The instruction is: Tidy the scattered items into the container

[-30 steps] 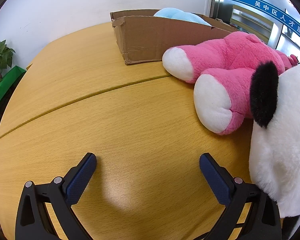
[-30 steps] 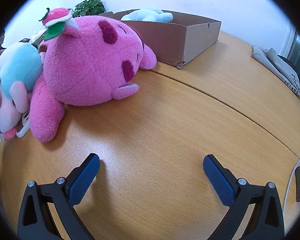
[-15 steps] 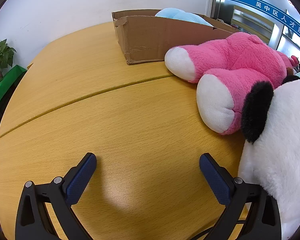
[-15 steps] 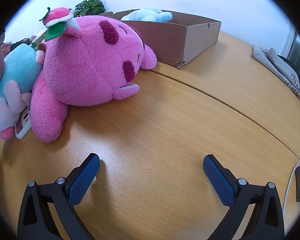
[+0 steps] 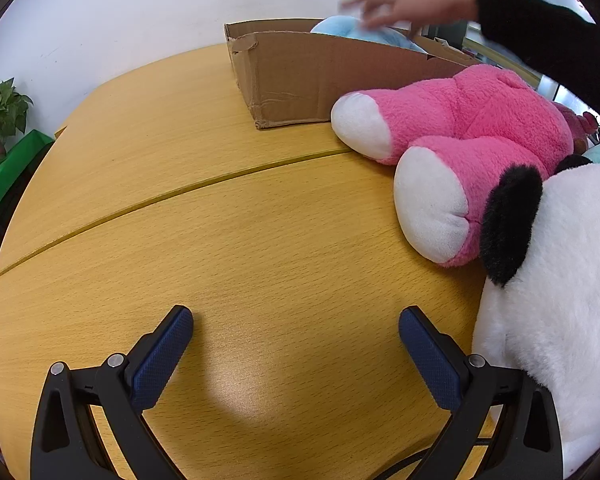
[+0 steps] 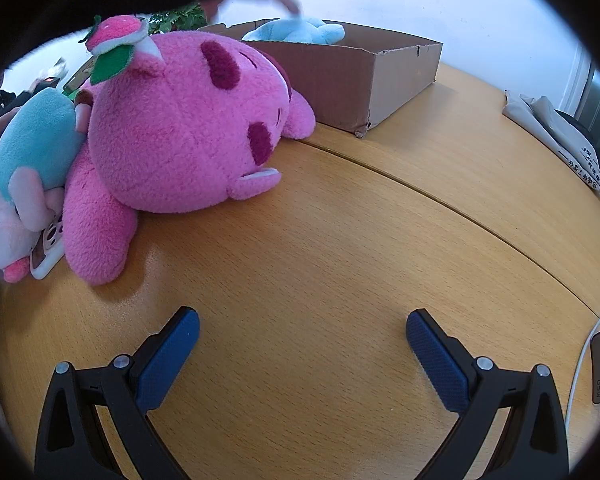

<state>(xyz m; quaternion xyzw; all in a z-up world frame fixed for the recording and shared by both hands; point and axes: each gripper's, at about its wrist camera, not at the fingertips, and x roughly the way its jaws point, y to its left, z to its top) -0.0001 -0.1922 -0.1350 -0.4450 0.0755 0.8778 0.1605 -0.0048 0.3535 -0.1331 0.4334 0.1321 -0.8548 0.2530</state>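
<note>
Since the earlier frames a bare hand in a black sleeve has come in over the cardboard box and is blurred above the light-blue plush already inside; the black-and-white plush has also shifted a little at the left tool's side. Both tools look parked where they were. Left tool: jaws spread wide, nothing between them, hovering low over bare bench, with the black-and-white plush right against its right-hand finger; contact likely, but I can't confirm it. Right tool: also spread wide, empty, over open bench. Key geometry: the big pink plush lies on the bench just in front of the box, long axis running across between the two tools. White-soled feet point toward the left tool, ahead and to its right; the head with the strawberry cap faces the right tool, ahead and to its left. A blue-and-pink plush and a phone are wedged beside it, further left in the right view. My read: either tool can reach the pink one, the left its feet, the right its arm or head; the box is just behind it, so a short carry.
</note>
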